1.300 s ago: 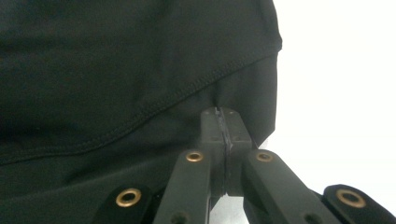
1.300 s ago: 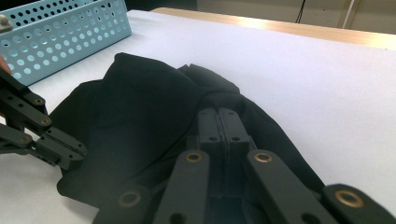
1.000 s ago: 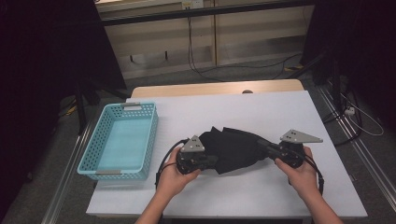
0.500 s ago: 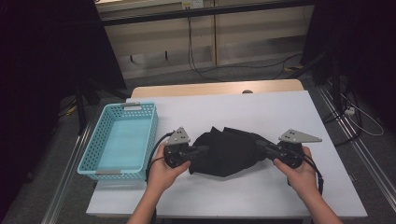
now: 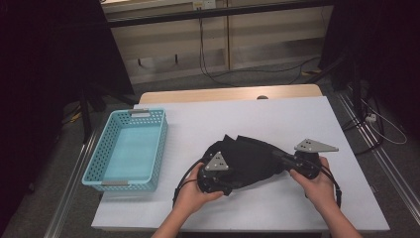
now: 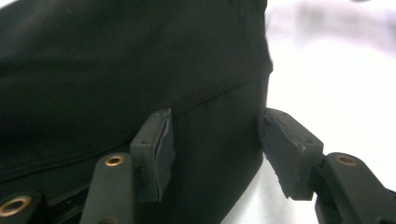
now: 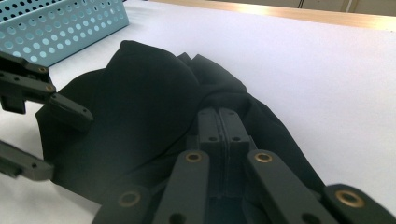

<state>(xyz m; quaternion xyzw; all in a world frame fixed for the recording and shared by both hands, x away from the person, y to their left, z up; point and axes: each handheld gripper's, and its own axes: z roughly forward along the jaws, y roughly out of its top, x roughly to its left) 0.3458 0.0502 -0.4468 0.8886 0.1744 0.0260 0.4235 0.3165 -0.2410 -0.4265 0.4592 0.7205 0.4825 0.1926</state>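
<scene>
Left gripper [image 5: 233, 187] just opened, jaws astride black cloth [image 5: 250, 158] edge, pads clear, right gripper [image 5: 274, 154] pinching cloth's right end, blue basket [image 5: 110, 168] far left on worktop [image 5: 297, 119]

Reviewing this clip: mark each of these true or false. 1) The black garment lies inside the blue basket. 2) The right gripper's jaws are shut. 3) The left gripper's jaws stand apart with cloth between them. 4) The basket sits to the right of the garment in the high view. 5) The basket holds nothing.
1) False: the black garment lies on the white table, beside the blue basket.
2) True: the right gripper is shut on a fold of the garment.
3) True: the left gripper has just been opening, with the cloth's edge between its pads.
4) False: it sits to the left.
5) True.
</scene>
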